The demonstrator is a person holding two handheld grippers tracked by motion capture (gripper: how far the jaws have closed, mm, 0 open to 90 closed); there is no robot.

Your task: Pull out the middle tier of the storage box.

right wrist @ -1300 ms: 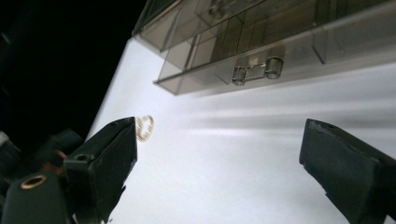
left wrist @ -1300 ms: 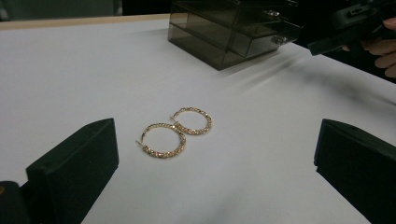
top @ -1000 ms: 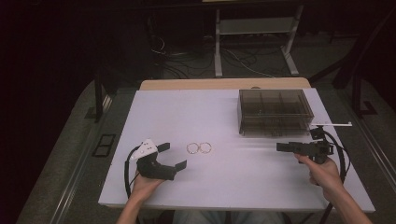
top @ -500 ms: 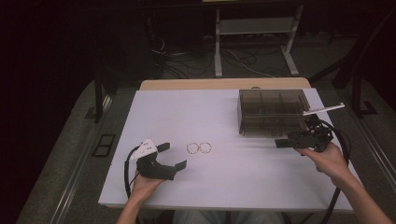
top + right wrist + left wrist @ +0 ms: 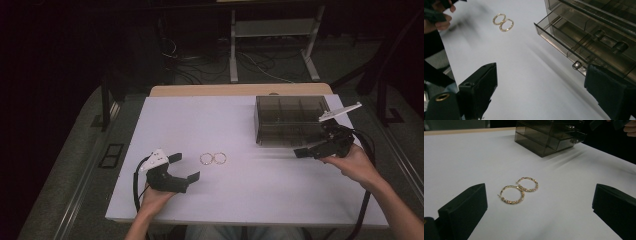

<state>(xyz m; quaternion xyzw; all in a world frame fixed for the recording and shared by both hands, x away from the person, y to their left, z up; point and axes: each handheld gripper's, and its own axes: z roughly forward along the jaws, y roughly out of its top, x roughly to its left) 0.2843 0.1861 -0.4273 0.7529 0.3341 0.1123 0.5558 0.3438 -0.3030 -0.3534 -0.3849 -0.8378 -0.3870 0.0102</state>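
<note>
Your right gripper (image 5: 306,151) has its fingers (image 5: 477,86) spread wide with nothing between them; they touch nothing and hang just in front of the smoky clear drawer box (image 5: 290,120), close to its lower front edge. In the right gripper view a drawer (image 5: 564,37) stands pulled partly out, its small knob (image 5: 576,65) just beside your far finger.

Your left gripper (image 5: 182,167) also has its fingers (image 5: 465,207) well apart and empty, low over the white surface (image 5: 240,190). They point at the two gold hoop earrings (image 5: 519,190), which lie flat on the surface ahead of them, touching each other side by side, clear of both fingers. The earrings sit near the middle of the surface, well apart from the drawer box.
</note>
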